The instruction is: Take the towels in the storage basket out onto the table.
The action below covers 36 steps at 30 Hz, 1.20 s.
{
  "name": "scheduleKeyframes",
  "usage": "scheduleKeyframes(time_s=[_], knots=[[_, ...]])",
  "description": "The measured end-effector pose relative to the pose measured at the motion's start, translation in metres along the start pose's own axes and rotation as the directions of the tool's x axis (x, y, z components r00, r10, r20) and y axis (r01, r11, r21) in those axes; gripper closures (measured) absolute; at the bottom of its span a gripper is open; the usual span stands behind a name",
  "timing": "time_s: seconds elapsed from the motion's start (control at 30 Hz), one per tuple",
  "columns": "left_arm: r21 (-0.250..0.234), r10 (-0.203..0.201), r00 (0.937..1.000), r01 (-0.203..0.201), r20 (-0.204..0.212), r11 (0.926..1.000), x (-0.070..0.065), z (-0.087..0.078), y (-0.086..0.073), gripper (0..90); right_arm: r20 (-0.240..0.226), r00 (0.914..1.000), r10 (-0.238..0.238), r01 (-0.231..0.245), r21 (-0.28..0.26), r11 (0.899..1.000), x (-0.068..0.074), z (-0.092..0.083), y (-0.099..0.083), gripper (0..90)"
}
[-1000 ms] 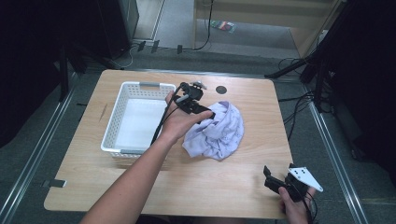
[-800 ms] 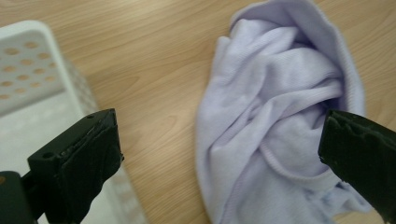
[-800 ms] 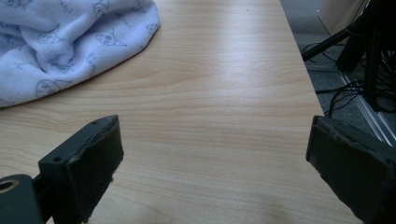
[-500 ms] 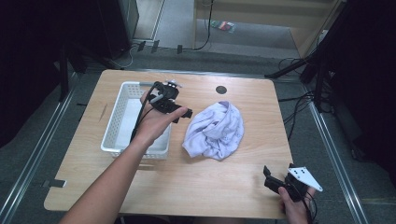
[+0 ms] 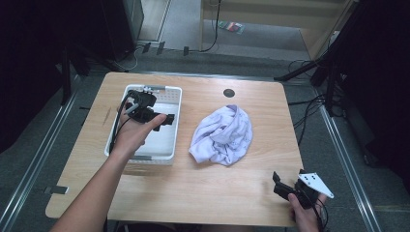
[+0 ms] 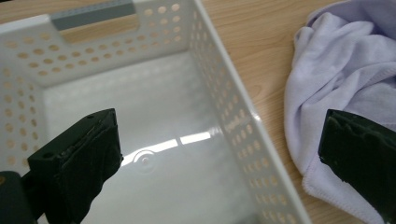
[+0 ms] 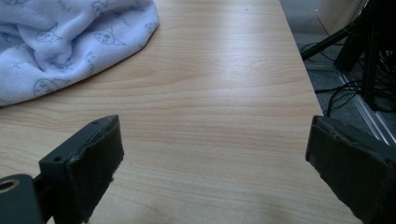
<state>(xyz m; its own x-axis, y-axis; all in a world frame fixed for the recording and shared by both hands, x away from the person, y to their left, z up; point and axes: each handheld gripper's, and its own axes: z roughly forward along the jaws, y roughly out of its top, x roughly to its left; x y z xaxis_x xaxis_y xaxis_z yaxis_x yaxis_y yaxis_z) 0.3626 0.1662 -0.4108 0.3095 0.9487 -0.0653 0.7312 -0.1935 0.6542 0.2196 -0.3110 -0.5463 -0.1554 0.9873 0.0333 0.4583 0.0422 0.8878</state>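
Note:
A crumpled pale lilac cloth [image 5: 223, 135] lies on the wooden table [image 5: 212, 193], right of a white perforated basket [image 5: 140, 157]. My left gripper [image 5: 164, 119] hovers over the basket, open and empty. In the left gripper view its jaws stand wide apart, one over the basket's floor and one over the cloth [image 6: 345, 74], with the basket's wall [image 6: 233, 88] between them. My right gripper [image 5: 283, 186] sits at the table's near right corner, open and empty. The right gripper view looks along the bare tabletop toward the cloth's edge [image 7: 60, 42].
A small black round fitting [image 5: 228, 93] is set in the table behind the cloth. The table's right edge [image 7: 303, 70] drops to a floor with cables and stand legs [image 7: 345, 51]. Metal rails run along the floor on both sides.
My left gripper has moved left, from the cloth's edge to above the basket, holding nothing. The cloth stays in place. The right gripper has not moved.

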Motion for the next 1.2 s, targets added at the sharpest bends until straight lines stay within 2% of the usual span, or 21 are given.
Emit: scheduleKeyframes(time_s=[0.03, 0.17, 0.37, 0.5, 0.7, 0.8, 0.9, 1.07, 1.2], knots=[[-0.009, -0.016, 0.9999, 0.016, -0.003, 0.9998, 0.002, -0.001, -0.002, 0.0, 0.0, 1.0, -0.001, 0.001, 0.0, 1.0, 0.0, 0.0, 0.0, 4.4], [-0.015, -0.012, 0.9998, 0.012, -0.017, 0.9998, 0.015, -0.008, -0.015, 0.0, 0.003, 1.0, 0.0, 0.0, 0.002, 1.0, 0.0, 0.0, 0.0, 4.4], [-0.042, -0.041, 0.9981, 0.039, -0.046, 0.9983, 0.033, -0.018, -0.031, 0.0, 0.005, 1.0, -0.002, 0.002, 0.002, 1.0, 0.0, 0.0, 0.0, 4.5], [-0.054, -0.055, 0.9973, 0.052, -0.05, 0.9972, 0.045, -0.023, -0.043, 0.0, 0.002, 1.0, 0.0, 0.0, -0.002, 1.0, 0.0, 0.0, 0.0, 4.5], [-0.074, -0.087, 0.9928, 0.081, -0.082, 0.9939, 0.063, -0.031, -0.067, 0.0, 0.005, 1.0, 0.0, 0.0, 0.007, 1.0, 0.001, 0.0, 0.0, 4.5], [-0.102, -0.099, 0.9905, 0.089, -0.095, 0.9907, 0.07, -0.036, -0.079, 0.0, 0.003, 1.0, -0.004, 0.004, 0.002, 1.0, 0.0, 0.0, 0.0, 4.5], [-0.12, -0.102, 0.9909, 0.091, -0.088, 0.9886, 0.076, -0.041, -0.09, 0.0, 0.006, 1.0, 0.004, -0.004, 0.003, 1.0, 0.0, 0.0, 0.0, 4.5], [-0.171, -0.134, 0.9879, 0.119, -0.079, 0.9781, 0.088, -0.051, -0.112, 0.0, 0.006, 1.0, 0.0, 0.0, 0.007, 1.0, 0.0, 0.0, 0.0, 4.5], [-0.193, -0.14, 0.9866, 0.122, -0.084, 0.9736, 0.096, -0.056, -0.13, 0.0, 0.008, 1.0, 0.002, -0.002, 0.006, 1.0, 0.001, 0.0, 0.0, 4.5]])
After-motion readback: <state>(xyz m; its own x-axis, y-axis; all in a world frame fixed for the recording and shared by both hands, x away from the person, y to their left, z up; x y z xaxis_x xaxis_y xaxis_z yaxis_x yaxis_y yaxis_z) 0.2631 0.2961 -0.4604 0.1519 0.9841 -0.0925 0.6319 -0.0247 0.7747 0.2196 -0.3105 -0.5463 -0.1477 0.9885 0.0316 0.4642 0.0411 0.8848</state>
